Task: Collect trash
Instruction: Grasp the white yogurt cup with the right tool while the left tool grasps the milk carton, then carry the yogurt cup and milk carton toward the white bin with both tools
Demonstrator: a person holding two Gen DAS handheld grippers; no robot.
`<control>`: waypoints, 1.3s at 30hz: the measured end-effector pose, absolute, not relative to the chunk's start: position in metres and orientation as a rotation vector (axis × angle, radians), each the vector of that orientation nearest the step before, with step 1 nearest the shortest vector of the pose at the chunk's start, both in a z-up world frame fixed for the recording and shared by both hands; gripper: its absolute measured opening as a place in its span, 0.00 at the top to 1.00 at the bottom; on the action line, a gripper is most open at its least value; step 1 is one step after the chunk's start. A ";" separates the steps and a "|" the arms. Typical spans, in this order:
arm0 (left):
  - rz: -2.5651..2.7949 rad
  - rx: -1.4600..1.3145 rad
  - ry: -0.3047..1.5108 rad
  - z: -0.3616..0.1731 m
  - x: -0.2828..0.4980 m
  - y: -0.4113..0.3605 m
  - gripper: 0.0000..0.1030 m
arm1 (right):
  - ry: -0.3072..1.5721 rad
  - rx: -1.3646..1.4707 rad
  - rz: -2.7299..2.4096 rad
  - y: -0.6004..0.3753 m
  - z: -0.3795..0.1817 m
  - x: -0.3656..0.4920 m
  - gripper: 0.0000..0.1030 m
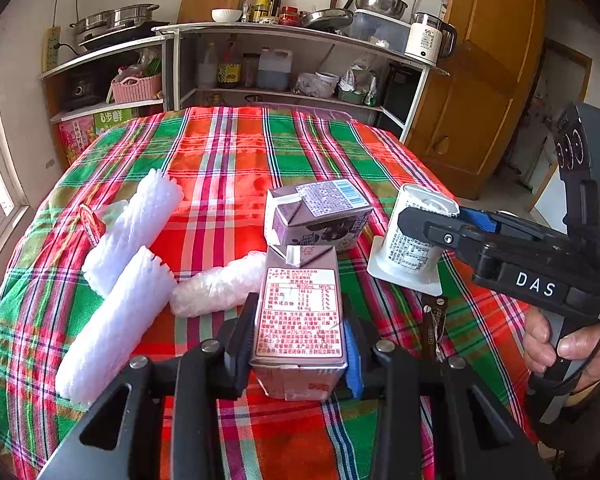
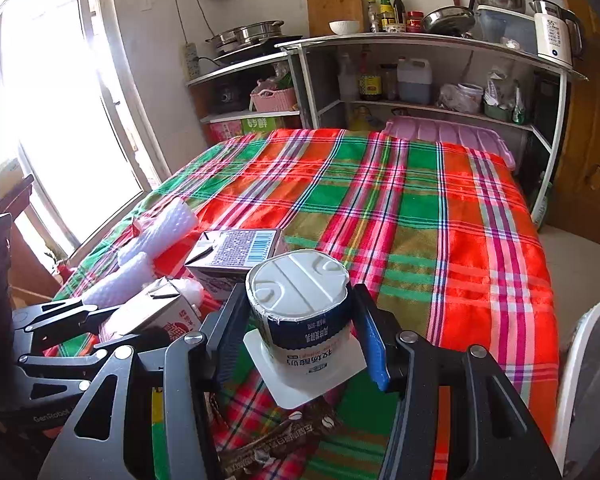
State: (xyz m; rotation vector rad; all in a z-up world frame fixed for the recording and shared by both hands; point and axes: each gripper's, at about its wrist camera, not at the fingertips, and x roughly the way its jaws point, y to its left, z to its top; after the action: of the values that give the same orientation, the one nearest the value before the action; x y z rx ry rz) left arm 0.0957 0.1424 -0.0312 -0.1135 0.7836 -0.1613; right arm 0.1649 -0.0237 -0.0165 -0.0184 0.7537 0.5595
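My left gripper (image 1: 300, 344) is shut on a brown milk carton (image 1: 300, 312) and holds it over the plaid tablecloth (image 1: 228, 152). My right gripper (image 2: 300, 340) has its jaws around an upside-down white yogurt cup (image 2: 304, 304), pads touching its sides; the cup also shows in the left wrist view (image 1: 412, 236). A second purple milk carton (image 1: 320, 212) lies behind. Two white foam net sleeves (image 1: 140, 220) and a clear bubble wrap roll (image 1: 216, 288) lie to the left. A brown snack wrapper (image 2: 276, 440) lies under the right gripper.
A small red packet (image 1: 90, 222) lies by the foam sleeves. A white bin rim (image 2: 580, 380) stands right of the table. Shelves with pots, bottles and a kettle (image 1: 428, 38) stand behind the table. A window (image 2: 52, 120) is on the left.
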 end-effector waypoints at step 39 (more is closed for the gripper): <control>-0.340 -0.005 0.629 0.034 0.076 0.014 0.63 | 0.588 0.195 0.362 -0.178 0.036 0.107 0.49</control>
State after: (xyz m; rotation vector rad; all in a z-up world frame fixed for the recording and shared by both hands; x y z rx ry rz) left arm 0.0760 0.0137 0.0341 -0.0051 0.6286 -0.3398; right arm 0.1070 -0.1778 0.0363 0.1950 0.5880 0.3620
